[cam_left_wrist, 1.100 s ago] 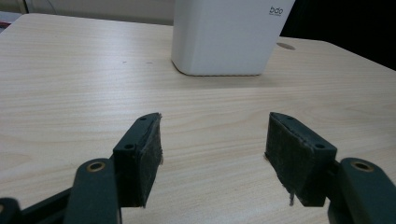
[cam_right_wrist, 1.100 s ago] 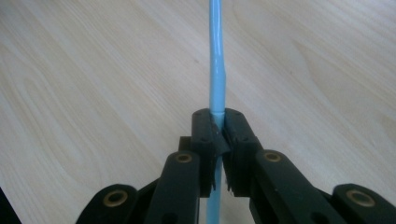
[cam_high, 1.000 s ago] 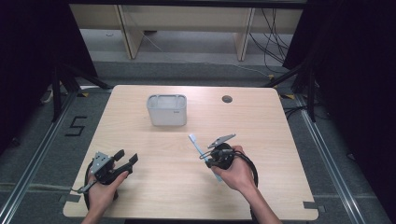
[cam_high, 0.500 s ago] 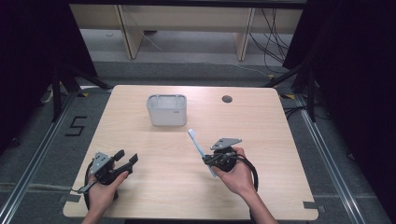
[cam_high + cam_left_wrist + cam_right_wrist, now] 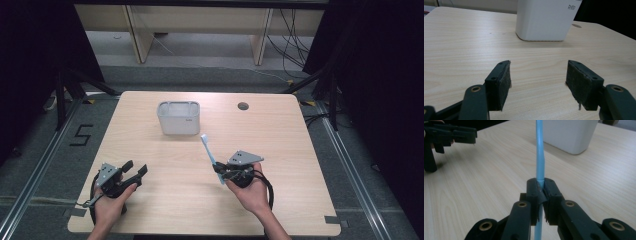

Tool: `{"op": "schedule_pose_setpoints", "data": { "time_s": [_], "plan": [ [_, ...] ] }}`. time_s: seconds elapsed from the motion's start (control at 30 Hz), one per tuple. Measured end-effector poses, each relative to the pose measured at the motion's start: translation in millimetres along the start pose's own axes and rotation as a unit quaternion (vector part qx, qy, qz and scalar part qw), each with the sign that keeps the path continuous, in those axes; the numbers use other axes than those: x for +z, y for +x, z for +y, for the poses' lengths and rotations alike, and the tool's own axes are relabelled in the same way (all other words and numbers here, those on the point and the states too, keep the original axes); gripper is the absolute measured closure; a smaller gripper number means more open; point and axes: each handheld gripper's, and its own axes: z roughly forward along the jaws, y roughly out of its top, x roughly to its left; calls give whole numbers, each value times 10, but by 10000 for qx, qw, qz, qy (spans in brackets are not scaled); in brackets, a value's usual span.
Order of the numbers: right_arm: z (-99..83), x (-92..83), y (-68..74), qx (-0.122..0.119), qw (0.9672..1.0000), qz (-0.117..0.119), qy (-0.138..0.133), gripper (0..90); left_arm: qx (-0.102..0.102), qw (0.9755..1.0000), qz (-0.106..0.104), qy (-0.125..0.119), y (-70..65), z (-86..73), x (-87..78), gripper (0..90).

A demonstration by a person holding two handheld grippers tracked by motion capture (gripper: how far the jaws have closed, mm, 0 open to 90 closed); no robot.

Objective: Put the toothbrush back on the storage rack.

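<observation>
High view, right gripper (image 5: 223, 169): clamped on light-blue toothbrush (image 5: 208, 150), near white holder (image 5: 178, 118).
Left gripper (image 5: 135, 168): jaws apart, nothing between.

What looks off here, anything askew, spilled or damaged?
Nothing stands out. The white container stands upright on the table, with no spill around it. The right claw is shut on the light-blue toothbrush, brush end toward the container. The left claw is open with nothing between its jaws.

The white container (image 5: 546, 20) bears "bdo"; a black "5" (image 5: 81, 135) is marked on the floor.
</observation>
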Motion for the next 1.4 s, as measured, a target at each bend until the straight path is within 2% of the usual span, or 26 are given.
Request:
{"op": "schedule_pose_setpoints", "data": {
  "time_s": [0.1,0.13,0.2,0.27,0.3,0.47,0.5,0.57,0.6,0.67,0.7,0.73,0.87,0.93,1.07,1.17,1.2,1.27,1.37,1.4],
  "plan": [
    [-16,15,-2,18,9999,-12,-153,840,18,10000,-46,-70,0,-5,10,356],
    [-32,15,12,164,9997,-28,-174,840,34,10000,-8,-7,-5,-1,-3,357],
    [-39,20,5,116,9997,-32,-219,840,32,10000,-14,-13,-3,-2,-6,358],
    [-55,27,16,187,9993,-55,-329,840,11,10000,-21,-28,-2,-3,-6,359],
    [-55,33,2,82,9991,-87,-416,840,-6,10000,-28,-44,-2,-4,-6,359],
    [-55,45,8,207,9986,-86,-486,840,-27,10000,-45,-80,6,-5,-11,366],
    [-56,52,-7,164,9979,-106,-624,840,-36,9999,-71,-152,11,-7,-9,385],
    [-55,54,8,367,9971,-71,-665,840,22,9998,-36,-186,26,-2,-19,392],
    [-50,56,-5,280,9971,-99,-701,840,-3,9997,-65,-224,31,-1,-17,393],
    [-44,66,2,333,9963,-60,-794,841,-30,9996,-94,-259,31,2,-16,394],
    [-39,62,-9,211,9961,-131,-845,840,-37,9996,-100,-263,28,8,-21,394],
    [-40,60,16,379,9960,-79,-806,840,-32,9995,-104,-289,19,17,-26,393],
    [-35,71,15,284,9952,-76,-934,840,-34,9994,-121,-314,10,26,-33,392],
    [-34,73,15,304,9947,-15,-978,840,-30,9993,-119,-347,20,35,-30,389],
    [-26,66,11,273,9937,-46,-1083,840,-59,9992,-108,-368,32,37,-26,381],
    [-23,48,29,375,9936,-71,-1066,840,-73,9991,-122,-389,31,40,-25,374],
    [-21,62,8,246,9928,-52,-1171,840,-71,9991,-126,-386,32,43,-25,371],
    [-22,63,14,303,9926,-17,-1176,840,-96,9987,-177,-470,29,50,-12,370],
    [-25,74,24,280,9920,1,-1232,840,-64,9989,-174,-433,12,67,-27,370],
    [-17,77,27,117,9914,-76,-1304,840,-64,9989,-193,-419,5,73,-34,371]
  ]
}}
